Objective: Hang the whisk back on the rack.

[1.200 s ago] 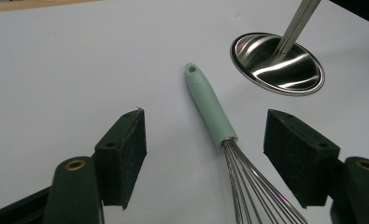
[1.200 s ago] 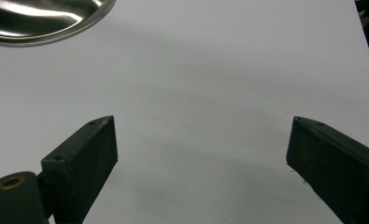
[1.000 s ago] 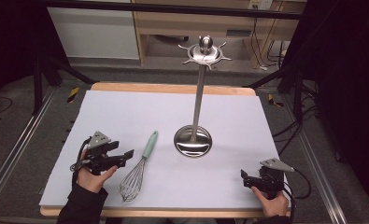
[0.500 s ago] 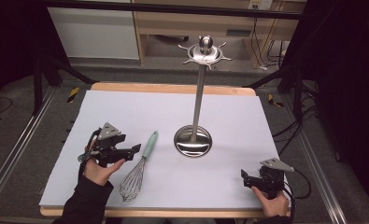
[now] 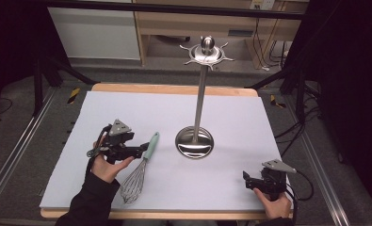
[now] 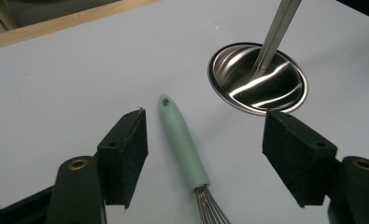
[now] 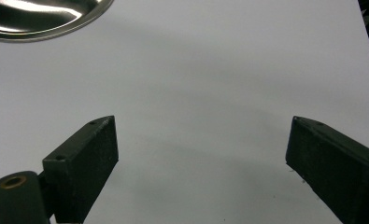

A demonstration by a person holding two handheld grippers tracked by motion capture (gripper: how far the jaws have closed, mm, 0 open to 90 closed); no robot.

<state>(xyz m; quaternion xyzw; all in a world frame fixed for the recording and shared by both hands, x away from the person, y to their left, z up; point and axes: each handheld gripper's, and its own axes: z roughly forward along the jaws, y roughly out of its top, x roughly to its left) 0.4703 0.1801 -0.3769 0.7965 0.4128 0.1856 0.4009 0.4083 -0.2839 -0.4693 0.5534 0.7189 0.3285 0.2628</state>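
The whisk [image 6: 184,147] lies flat near the table's [image 5: 127,108] front left corner, its green handle between the left gripper's [image 6: 204,154] spread jaws, untouched. The right gripper [image 5: 247,179] rests by the front right corner, jaws spread wide over bare surface.

Left gripper [image 5: 139,151] at eight o'clock, jaws wide, pointing three o'clock, right gripper [image 5: 246,179] at four o'clock, jaws apart, low

Spread fingers [image 7: 81,168] over white table [image 7: 210,93]

A pale wooden cabinet [image 5: 183,28] stands behind the table [image 5: 174,88] on grey floor [image 5: 14,136].
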